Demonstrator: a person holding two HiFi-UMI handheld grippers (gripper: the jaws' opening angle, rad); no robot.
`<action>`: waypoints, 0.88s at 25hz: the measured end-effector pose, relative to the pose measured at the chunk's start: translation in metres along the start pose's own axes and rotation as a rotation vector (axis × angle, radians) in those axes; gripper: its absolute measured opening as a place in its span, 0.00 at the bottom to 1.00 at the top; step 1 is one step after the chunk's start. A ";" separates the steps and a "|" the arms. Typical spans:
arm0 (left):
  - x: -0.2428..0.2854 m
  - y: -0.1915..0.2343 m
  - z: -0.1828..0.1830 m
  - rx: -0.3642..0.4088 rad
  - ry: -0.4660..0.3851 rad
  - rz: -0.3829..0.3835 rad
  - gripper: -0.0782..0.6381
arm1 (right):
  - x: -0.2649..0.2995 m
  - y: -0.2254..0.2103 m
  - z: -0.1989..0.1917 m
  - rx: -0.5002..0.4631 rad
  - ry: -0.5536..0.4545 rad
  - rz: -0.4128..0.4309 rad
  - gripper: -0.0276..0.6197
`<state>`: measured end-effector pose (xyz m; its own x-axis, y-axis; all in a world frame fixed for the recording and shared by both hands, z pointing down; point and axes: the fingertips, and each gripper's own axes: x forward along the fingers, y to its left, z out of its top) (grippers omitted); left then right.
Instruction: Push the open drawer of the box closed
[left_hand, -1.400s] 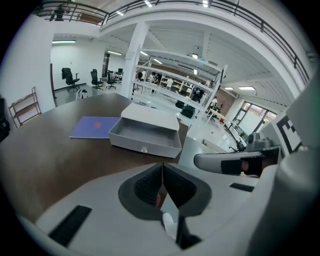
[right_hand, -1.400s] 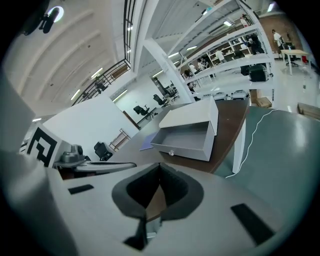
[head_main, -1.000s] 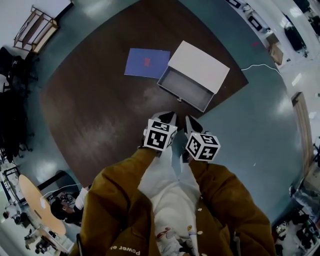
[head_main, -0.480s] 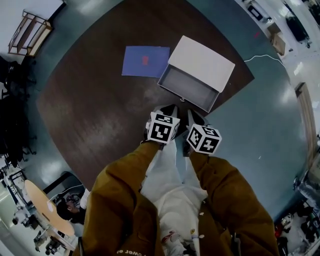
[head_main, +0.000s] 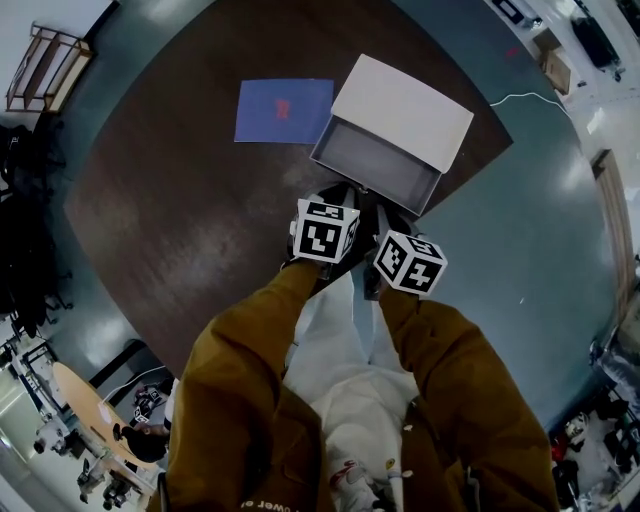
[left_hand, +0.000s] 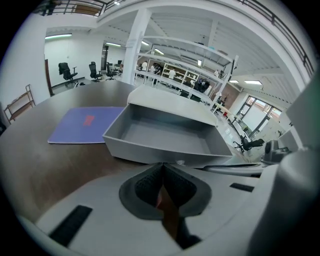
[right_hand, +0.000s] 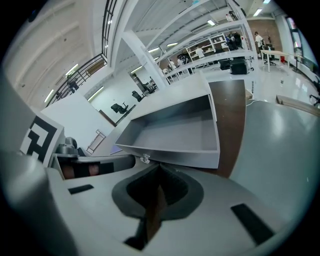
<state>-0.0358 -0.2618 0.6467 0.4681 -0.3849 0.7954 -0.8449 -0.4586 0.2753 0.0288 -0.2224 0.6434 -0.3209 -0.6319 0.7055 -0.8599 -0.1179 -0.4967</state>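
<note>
**Drawer open, grippers at its front**

The empty drawer (head_main: 375, 172) juts from the box (head_main: 405, 108) on the desk (head_main: 190, 210); it is likely light and stiff. Left gripper (left_hand: 162, 172) and right gripper (right_hand: 158, 175), fingers together on nothing, sit near its front panel; press there, beside the knob (right_hand: 145, 159).

Grey drawer (head_main: 378, 166) stands pulled open, empty, from the white box (head_main: 404, 110).

The head view looks steeply down from overhead onto the dark desk (head_main: 170, 220). The left gripper view rides low behind the left tongs (left_hand: 162, 172), the right gripper view behind the right tongs (right_hand: 159, 172). Both face the open drawer (left_hand: 165, 135) from close. All 3 views share that drawer and its box (head_main: 405, 110).
</note>
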 end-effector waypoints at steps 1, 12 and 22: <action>0.001 0.001 0.001 0.002 -0.001 -0.002 0.12 | 0.000 -0.001 0.001 0.004 -0.003 -0.003 0.05; 0.006 0.010 0.009 0.003 0.003 0.010 0.12 | 0.004 -0.006 0.006 0.013 -0.006 -0.007 0.05; 0.016 0.005 0.031 0.018 -0.013 0.007 0.12 | 0.007 -0.013 0.033 0.000 -0.040 -0.016 0.05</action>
<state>-0.0246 -0.2950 0.6444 0.4655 -0.3988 0.7901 -0.8436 -0.4698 0.2599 0.0507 -0.2506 0.6380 -0.2914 -0.6599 0.6926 -0.8645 -0.1283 -0.4859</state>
